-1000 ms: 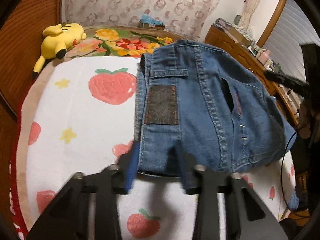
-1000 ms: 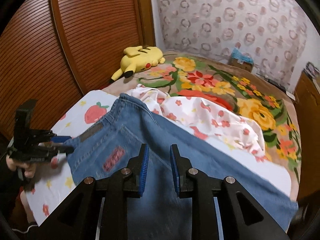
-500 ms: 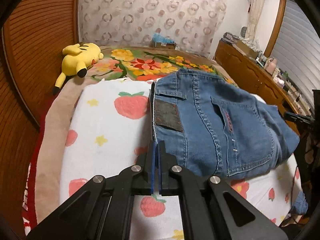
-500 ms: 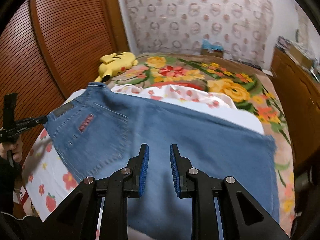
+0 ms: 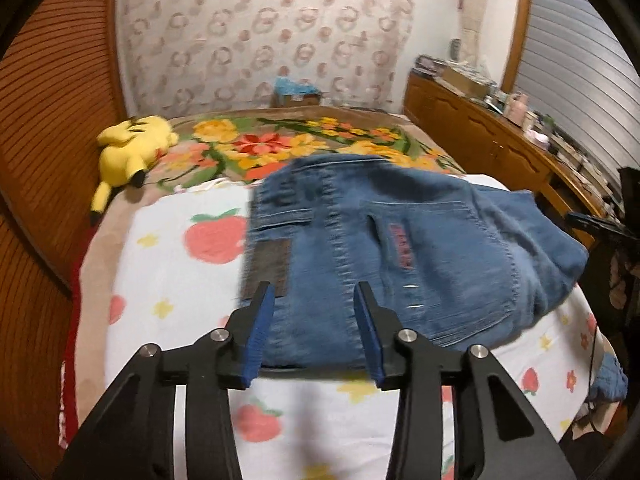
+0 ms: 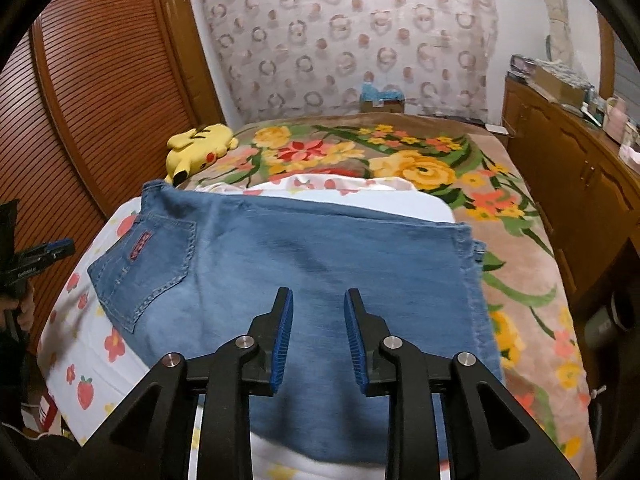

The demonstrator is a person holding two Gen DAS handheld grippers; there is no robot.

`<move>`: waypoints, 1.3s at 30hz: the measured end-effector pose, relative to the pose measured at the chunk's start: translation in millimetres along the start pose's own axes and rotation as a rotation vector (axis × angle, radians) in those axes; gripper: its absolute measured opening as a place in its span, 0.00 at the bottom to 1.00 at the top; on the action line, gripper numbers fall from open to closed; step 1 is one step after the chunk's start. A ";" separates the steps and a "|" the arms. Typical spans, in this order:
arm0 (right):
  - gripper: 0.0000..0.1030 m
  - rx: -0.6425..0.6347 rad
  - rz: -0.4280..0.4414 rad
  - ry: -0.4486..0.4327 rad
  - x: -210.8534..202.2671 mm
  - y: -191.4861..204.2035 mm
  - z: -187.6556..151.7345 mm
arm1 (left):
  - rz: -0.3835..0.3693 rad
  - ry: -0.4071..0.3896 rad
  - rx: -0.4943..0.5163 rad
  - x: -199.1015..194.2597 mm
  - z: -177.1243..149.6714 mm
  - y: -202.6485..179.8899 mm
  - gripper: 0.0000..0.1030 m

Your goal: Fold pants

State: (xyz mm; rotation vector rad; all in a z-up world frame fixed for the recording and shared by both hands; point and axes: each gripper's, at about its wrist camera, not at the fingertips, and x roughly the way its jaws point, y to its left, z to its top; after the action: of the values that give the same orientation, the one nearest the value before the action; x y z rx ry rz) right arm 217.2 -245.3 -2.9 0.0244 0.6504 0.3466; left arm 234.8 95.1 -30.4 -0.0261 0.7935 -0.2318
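**Jeans laid across the strawberry blanket, both grippers clear of the cloth**

Bedroom setting: a bed under a floral bedspread, with a white strawberry-print blanket spread over its near part, a slatted wooden door to one side and a wooden dresser to the other. A yellow plush toy lies on the bedspread by the door, well apart from the denim.

The blue jeans lie flat on the blanket, folded, with the back pocket and its red label facing up and the dark waistband patch towards the left gripper's side.

The left gripper hovers over the waistband end; its jaws have just been opening and now stand parted, blue pads clear of the denim, nothing pinched between them. In the right wrist view it shows at the frame's left edge, held in a hand.

The right gripper hangs above the middle of the jeans; its jaws have just been opening a little too, and nothing is held between them.
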 end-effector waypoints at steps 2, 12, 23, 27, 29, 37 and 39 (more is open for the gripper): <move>0.32 0.005 -0.006 -0.003 0.6 0.0 -2.8 | -0.018 0.006 0.027 7.7 6.9 -12.2 0.50; 0.41 0.032 -0.036 0.007 12.3 -14.3 -4.5 | -0.049 0.023 0.116 45.0 41.4 -64.4 0.65; 0.45 0.065 -0.058 0.017 31.8 -32.2 4.2 | -0.065 0.029 0.143 79.3 67.9 -92.2 0.65; 0.45 0.073 -0.064 0.015 37.8 -35.8 6.4 | -0.067 0.038 0.153 92.3 76.1 -99.6 0.65; 0.46 0.078 -0.069 0.017 41.2 -38.6 7.7 | -0.068 0.039 0.154 96.1 78.9 -101.6 0.65; 0.46 0.083 -0.083 0.033 55.7 -48.6 13.0 | -0.073 0.041 0.166 109.9 90.3 -108.2 0.65; 0.46 0.085 -0.087 0.036 57.6 -49.8 14.0 | -0.074 0.040 0.173 111.8 93.5 -110.2 0.65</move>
State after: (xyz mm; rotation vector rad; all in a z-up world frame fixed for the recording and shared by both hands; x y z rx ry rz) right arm 283.6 -272.4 -32.2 0.0710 0.6993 0.2357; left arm 355.1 -42.3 -31.2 0.1122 0.8109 -0.3711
